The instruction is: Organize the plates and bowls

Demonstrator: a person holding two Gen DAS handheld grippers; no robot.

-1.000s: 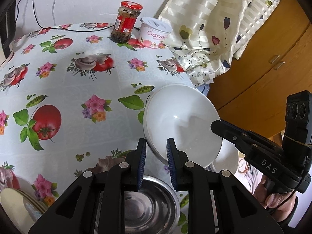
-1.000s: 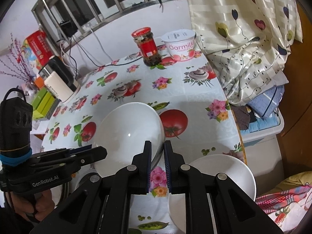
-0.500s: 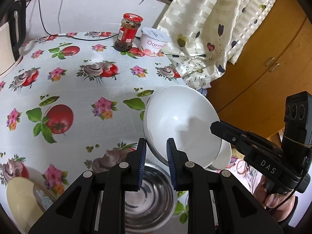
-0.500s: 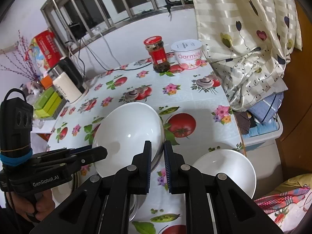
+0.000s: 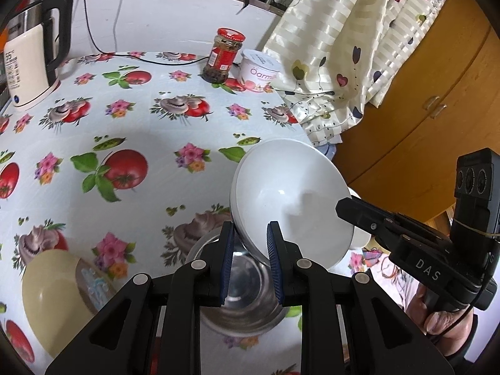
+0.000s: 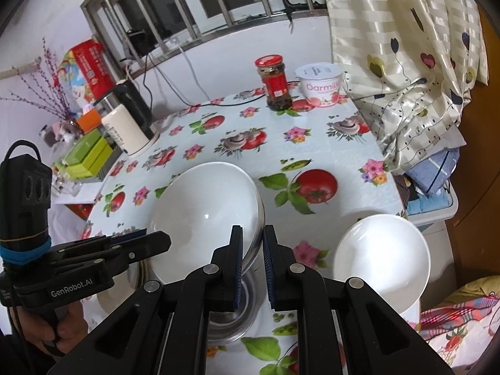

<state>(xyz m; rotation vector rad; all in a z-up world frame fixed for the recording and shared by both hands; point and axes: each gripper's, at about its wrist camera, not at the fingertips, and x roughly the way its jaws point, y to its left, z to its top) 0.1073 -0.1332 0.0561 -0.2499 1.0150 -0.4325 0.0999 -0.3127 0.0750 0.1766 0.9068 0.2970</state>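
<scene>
Though gripped both sides, bowl (image 5: 290, 200) tilted.

White bowl (image 5: 290, 200), steel bowl (image 5: 247, 284), cream plate (image 5: 53, 293), red-lidded jar (image 5: 223, 54), tomato-and-flower tablecloth (image 5: 125, 131)

Barred window (image 6: 193, 9), white wall (image 6: 218, 72), patterned curtain (image 6: 406, 47), wooden cabinet (image 5: 437, 93)

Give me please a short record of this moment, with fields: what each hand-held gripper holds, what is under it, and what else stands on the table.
left hand-held gripper: shut on rim of large white bowl
right hand-held gripper: shut on opposite rim of same bowl
bowl state: tilted, lifted above steel bowl
other dishes: small white bowl at table edge; cream bowl
back of table: red-lidded jar, yogurt tub, kettle
surface: floral tablecloth
</scene>
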